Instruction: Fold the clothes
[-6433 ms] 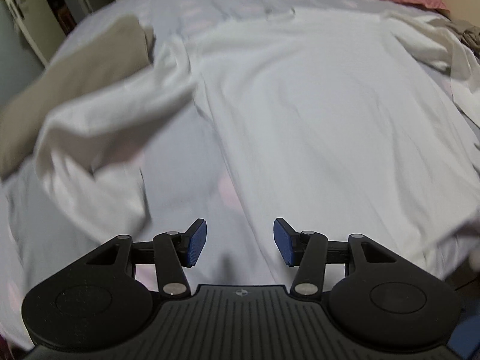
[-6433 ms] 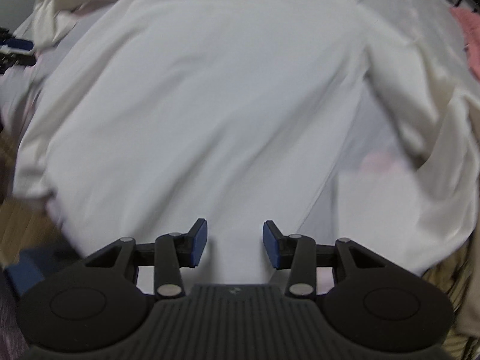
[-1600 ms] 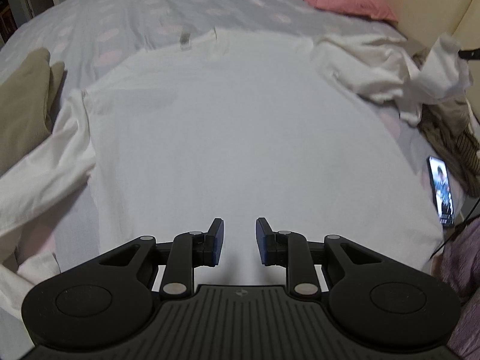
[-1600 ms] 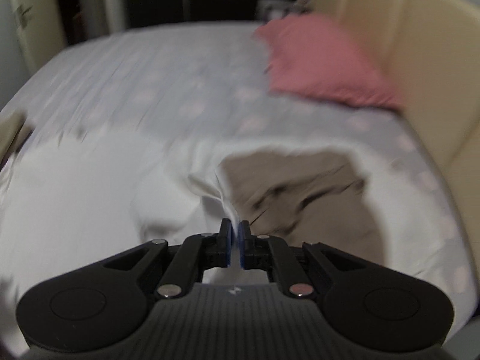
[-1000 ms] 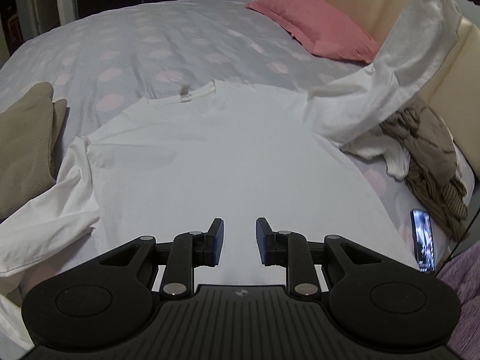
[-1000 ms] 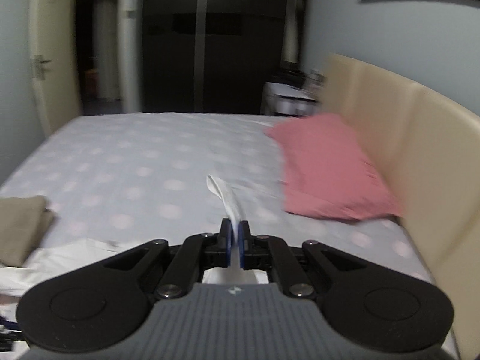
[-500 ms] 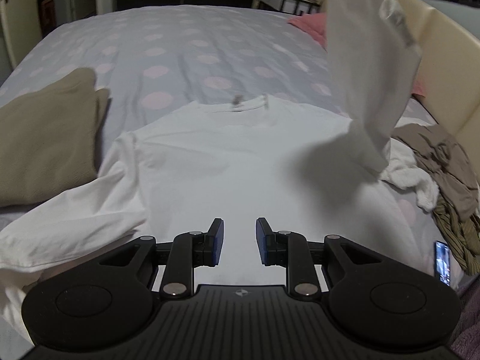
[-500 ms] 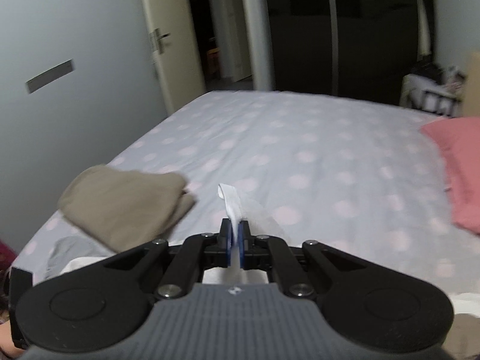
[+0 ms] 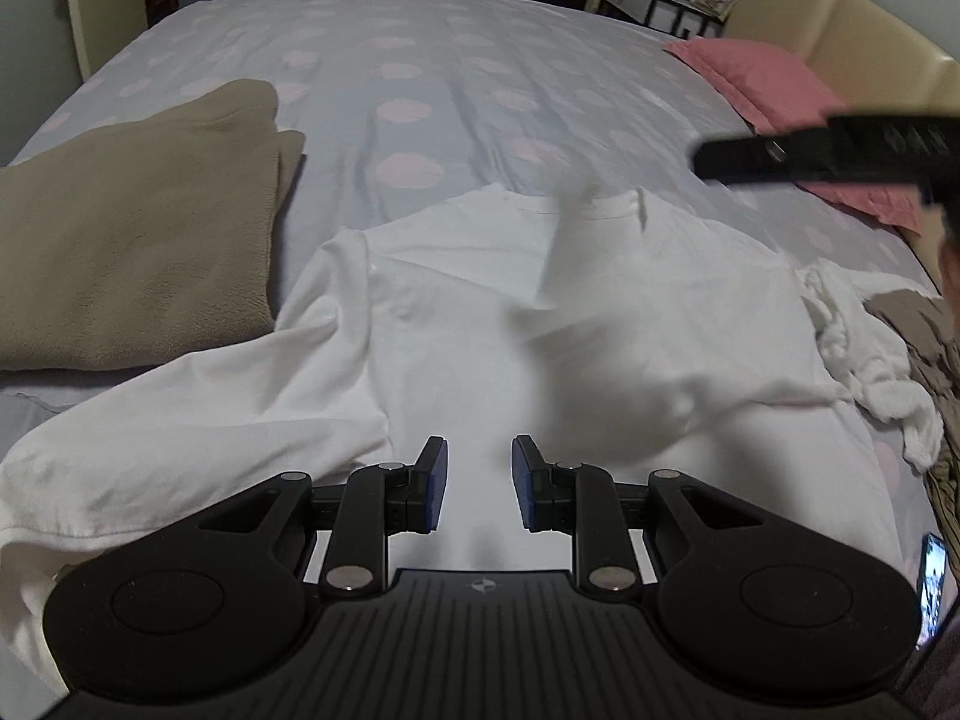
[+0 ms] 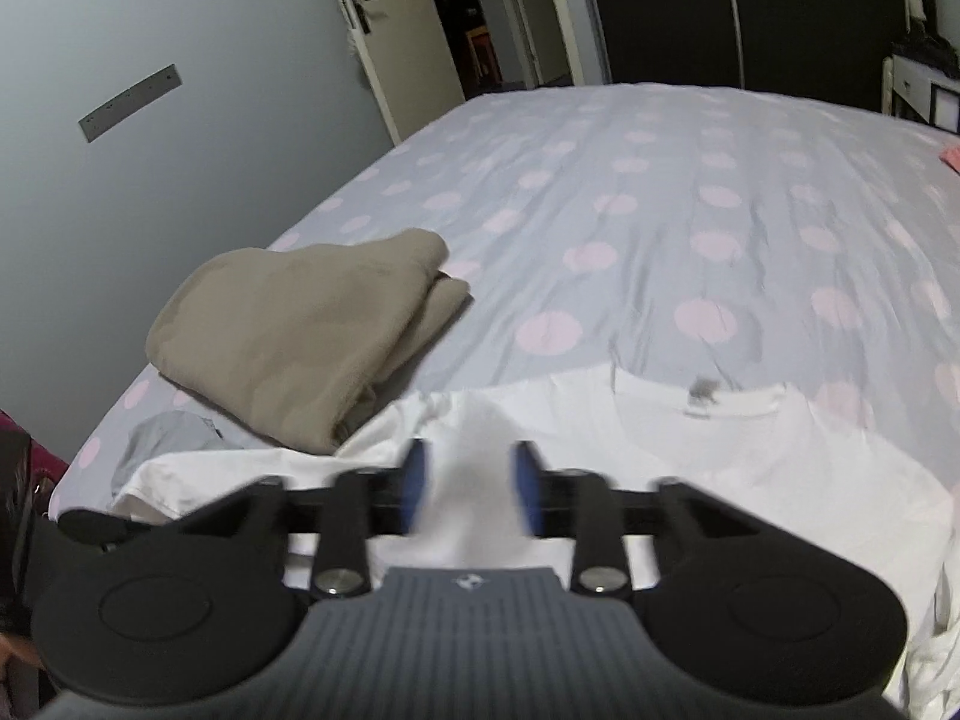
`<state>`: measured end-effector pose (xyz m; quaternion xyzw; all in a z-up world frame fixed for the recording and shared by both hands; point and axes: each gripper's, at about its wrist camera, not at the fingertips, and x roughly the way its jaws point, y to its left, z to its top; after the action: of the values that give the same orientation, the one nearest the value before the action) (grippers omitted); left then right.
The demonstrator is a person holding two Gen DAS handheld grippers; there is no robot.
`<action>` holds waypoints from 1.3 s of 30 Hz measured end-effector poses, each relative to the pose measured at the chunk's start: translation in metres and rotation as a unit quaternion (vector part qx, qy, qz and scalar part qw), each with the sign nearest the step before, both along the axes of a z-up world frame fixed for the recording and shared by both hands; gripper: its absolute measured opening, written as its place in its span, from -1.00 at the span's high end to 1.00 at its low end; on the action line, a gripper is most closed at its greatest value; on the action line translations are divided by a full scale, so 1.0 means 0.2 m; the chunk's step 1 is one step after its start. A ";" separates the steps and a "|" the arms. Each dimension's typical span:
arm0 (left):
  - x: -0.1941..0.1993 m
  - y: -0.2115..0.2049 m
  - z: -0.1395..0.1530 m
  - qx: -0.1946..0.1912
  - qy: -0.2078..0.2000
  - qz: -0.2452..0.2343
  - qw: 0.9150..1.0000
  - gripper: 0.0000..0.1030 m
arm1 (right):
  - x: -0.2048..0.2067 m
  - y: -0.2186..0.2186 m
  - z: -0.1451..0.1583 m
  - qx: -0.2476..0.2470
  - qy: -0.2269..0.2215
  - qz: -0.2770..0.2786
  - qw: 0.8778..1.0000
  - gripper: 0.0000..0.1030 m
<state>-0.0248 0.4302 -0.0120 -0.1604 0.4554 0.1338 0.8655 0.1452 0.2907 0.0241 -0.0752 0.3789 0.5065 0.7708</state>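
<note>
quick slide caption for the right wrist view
Right gripper opening, releasing a sleeve over the white shirt beside folded tan cloth.

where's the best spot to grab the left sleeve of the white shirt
Probably the cuff end of the left sleeve, approached from the bed's near left edge with the left claw: the sleeve lies flat, spread outward from the white shirt, its end free.

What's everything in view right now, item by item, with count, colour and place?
Shirt: one, white, spread flat on the bed, right sleeve dropping across its chest.
Folded garment: one, tan, left of the shirt.
Bedcover: one, grey with pink dots.
Pillow: one, pink, by the headboard.
Clothes pile: white and brown, right edge.
Phone: one, screen lit, right edge.
Left gripper: open, empty.
Right gripper: jaws opening, sleeve between them.
</note>
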 end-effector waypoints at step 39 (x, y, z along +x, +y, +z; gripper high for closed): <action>0.54 0.21 -0.47 0.093 0.097 0.016 0.991 1.00 | 1.17 -0.89 -0.75 -0.063 0.089 -0.300 0.948 0.26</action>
<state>0.0828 0.4730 -0.1061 -0.0724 0.5199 0.2045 0.8262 0.3791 0.1135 -0.1258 0.0389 0.4825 0.2314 0.8439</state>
